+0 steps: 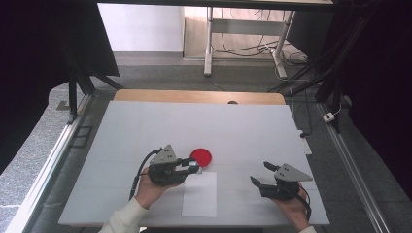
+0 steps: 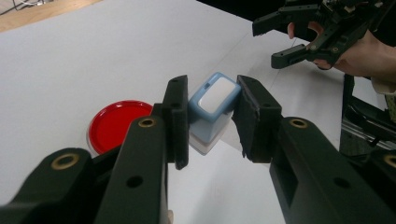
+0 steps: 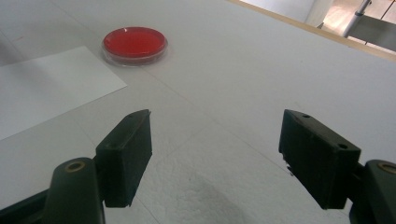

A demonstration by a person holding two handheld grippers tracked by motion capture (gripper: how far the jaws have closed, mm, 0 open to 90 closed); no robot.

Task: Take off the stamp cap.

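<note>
Left gripper is clamped on a pale blue stamp, held tilted just above the bench beside the red ink pad, near the white paper sheet; right gripper is kept spread wide, nothing pinched, well apart

open tongs above white table; red dish beside paper.
</note>
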